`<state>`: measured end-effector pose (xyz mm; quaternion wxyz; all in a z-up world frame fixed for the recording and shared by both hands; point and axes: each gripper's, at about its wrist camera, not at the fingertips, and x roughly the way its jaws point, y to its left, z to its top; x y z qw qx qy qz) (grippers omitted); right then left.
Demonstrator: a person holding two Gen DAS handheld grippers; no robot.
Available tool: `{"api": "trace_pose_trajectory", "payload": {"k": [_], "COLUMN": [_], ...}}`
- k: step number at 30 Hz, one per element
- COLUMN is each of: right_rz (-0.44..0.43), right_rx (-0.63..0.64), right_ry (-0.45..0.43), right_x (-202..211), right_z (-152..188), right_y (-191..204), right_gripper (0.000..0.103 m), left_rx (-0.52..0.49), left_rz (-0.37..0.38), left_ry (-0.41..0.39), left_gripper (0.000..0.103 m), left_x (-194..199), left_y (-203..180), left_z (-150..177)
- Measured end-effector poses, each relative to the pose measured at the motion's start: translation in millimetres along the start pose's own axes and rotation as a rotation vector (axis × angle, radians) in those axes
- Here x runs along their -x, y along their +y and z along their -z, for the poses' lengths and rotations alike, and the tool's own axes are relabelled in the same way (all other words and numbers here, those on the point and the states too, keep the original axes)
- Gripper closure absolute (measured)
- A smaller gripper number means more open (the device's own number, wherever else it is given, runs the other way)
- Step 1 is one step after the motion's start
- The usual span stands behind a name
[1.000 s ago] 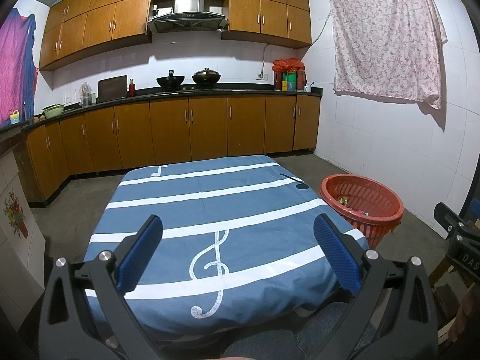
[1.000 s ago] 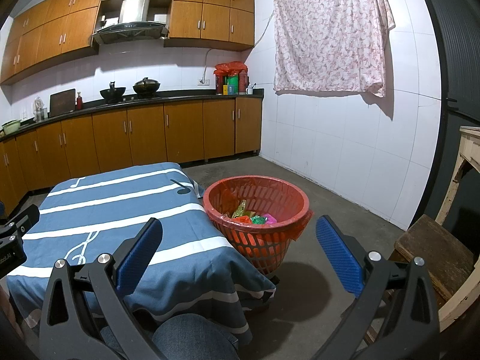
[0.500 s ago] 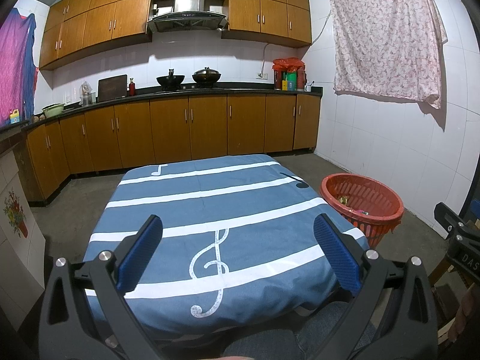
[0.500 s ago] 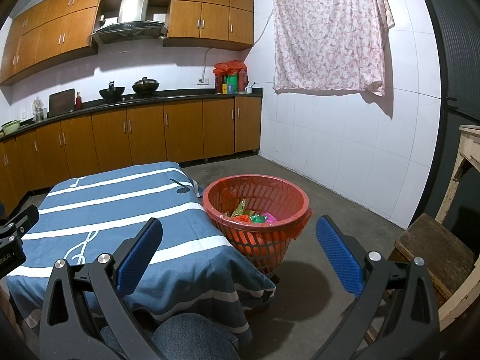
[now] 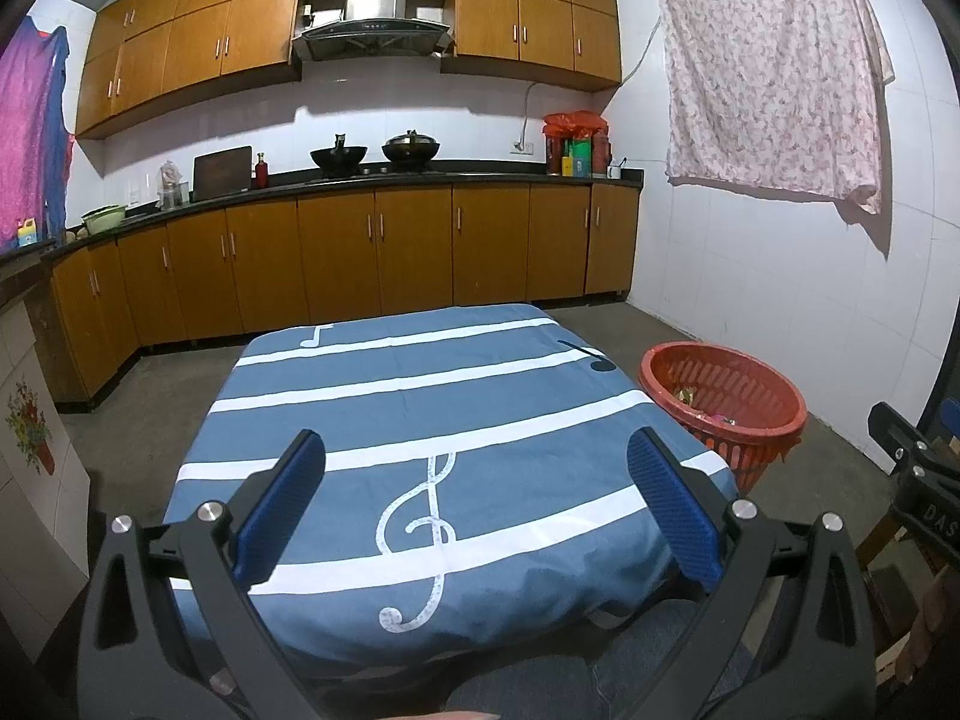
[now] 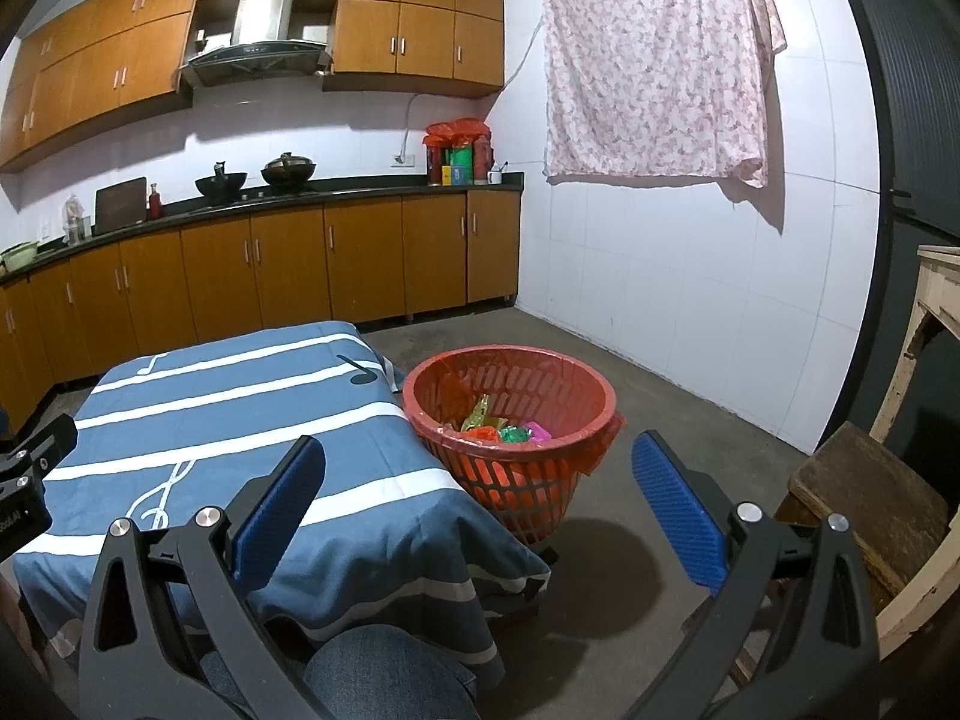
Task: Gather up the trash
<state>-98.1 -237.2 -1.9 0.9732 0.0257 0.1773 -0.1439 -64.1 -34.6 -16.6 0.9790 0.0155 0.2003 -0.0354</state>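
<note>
Red basket (image 6: 510,414) (holding trash (image 6: 504,429)) sits ahead between the right hand-held gripper's (image 6: 477,501) spread, empty fingers.

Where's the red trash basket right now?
The red trash basket stands on the floor at the right edge of the blue-clothed table, centre of the right wrist view, with wrappers inside.

Slotted red plastic basket (image 6: 510,420), matt blue cloth table cover (image 5: 420,420), glossy wooden cabinets (image 5: 336,264), rough concrete floor (image 6: 690,420), ribbed blue gripper pads (image 6: 675,504).
</note>
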Motion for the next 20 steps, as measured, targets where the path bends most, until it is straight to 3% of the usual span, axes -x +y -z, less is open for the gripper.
{"api": "trace_pose_trajectory", "payload": {"k": [20], "right_rz": [-0.001], "right_rx": [0.000], "right_ry": [0.002], "right_x": [0.3], "right_z": [-1.0], "right_y": [-0.5], "right_gripper": [0.002], "left_rx": [0.017], "left_rz": [-0.004], "left_ry": [0.014], "left_gripper": [0.004], "left_x": [0.5], "left_y": [-7.8], "left_z": [4.5]}}
